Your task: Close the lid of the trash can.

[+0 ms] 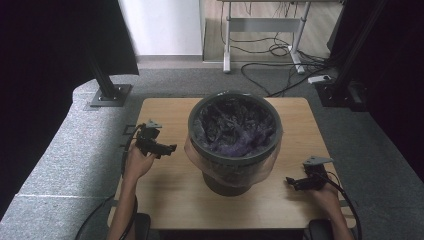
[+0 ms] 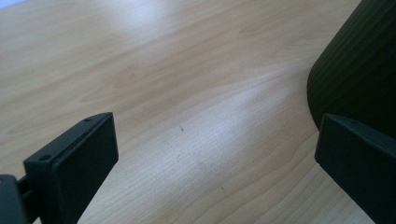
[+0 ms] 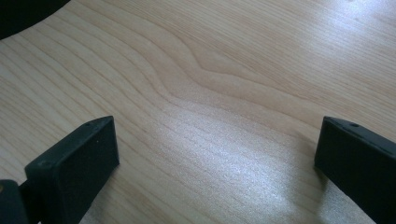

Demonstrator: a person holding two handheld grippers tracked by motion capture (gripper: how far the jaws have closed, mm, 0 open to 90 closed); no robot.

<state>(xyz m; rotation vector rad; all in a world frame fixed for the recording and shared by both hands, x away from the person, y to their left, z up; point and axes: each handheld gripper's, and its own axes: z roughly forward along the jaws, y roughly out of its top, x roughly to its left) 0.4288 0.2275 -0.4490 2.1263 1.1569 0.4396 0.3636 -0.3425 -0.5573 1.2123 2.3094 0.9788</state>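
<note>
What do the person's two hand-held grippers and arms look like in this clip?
The left hand-held gripper and the right hand-held gripper are both black, each with two flat, blocky jaws and a grey three-cornered plate on top. A black cable trails from each towards the person. The forearms are bare, with no sleeves visible.

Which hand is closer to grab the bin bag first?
Probably the left. The left tongs sit close beside the bag's folded-over edge on the bin, jaws open. The right tongs are open too, but lower, near the table's front edge.
</note>
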